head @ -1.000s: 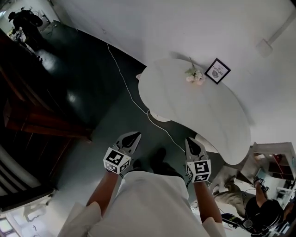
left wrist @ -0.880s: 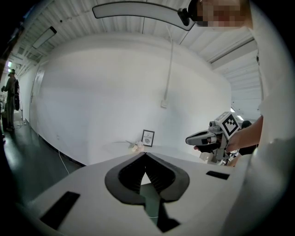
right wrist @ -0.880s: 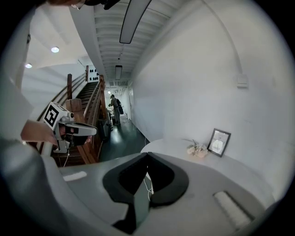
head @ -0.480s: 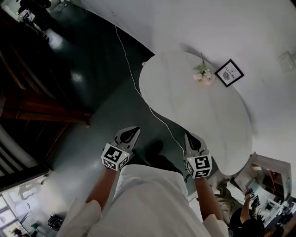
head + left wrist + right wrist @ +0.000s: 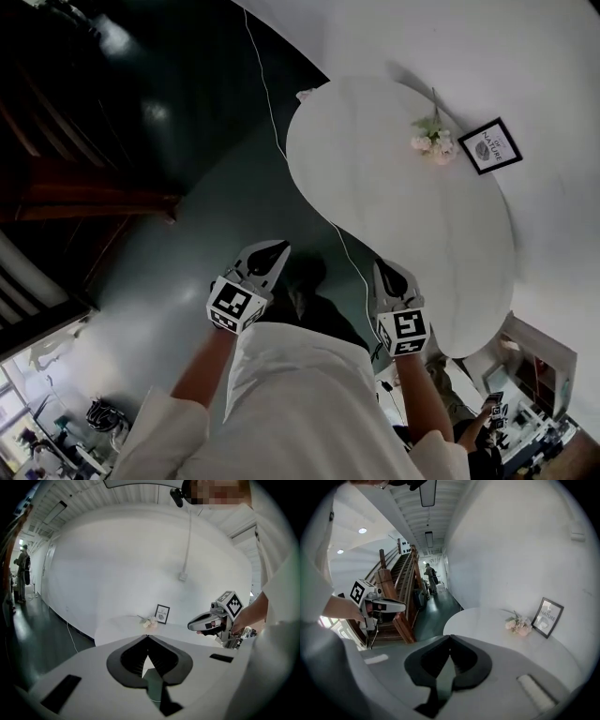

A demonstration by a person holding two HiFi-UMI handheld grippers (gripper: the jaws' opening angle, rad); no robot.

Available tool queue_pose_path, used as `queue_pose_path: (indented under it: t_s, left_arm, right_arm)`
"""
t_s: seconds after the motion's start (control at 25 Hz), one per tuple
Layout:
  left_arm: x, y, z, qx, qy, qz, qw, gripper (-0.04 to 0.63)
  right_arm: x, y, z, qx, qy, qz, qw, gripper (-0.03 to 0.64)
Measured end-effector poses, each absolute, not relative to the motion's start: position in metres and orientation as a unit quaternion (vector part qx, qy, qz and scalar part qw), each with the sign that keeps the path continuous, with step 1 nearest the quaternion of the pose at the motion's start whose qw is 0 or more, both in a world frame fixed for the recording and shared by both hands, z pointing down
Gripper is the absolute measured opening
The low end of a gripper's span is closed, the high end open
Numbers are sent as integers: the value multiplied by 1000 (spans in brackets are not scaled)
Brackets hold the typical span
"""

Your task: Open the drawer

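Observation:
No drawer shows in any view. My left gripper (image 5: 278, 249) and right gripper (image 5: 382, 267) hang side by side in the air in front of my white clothing, both pointing toward a white oval table (image 5: 375, 216). Each gripper's jaws meet at the tips with nothing between them. In the left gripper view the shut left gripper (image 5: 147, 637) points at the table (image 5: 117, 625), and the right gripper (image 5: 191, 626) shows to its right. In the right gripper view the shut right gripper (image 5: 450, 637) points at the table (image 5: 483, 620), with the left gripper (image 5: 404, 605) at the left.
On the table's far side lie a small bunch of pale flowers (image 5: 431, 141) and a black picture frame (image 5: 489, 145), against a white wall. A thin white cable (image 5: 267, 94) runs over the dark floor. A wooden staircase (image 5: 84, 197) stands at the left.
The head view has swung, so the table now sits higher and larger in it. Both grippers stay side by side, shut, and have come a little nearer to the table's near edge.

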State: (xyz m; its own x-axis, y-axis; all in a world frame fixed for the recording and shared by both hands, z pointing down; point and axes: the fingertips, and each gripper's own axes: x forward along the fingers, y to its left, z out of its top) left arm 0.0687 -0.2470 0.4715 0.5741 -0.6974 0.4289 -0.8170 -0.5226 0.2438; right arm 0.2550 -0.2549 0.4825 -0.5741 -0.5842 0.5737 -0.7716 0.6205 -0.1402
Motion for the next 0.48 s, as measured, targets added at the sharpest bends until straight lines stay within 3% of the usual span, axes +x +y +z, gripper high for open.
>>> queue_pose_path:
  t_s: [0.48]
  left_arm:
    - [48,-275,512,876,-394,136,242,8]
  right_arm:
    - [196,-274,510,401,-847,220,270,11]
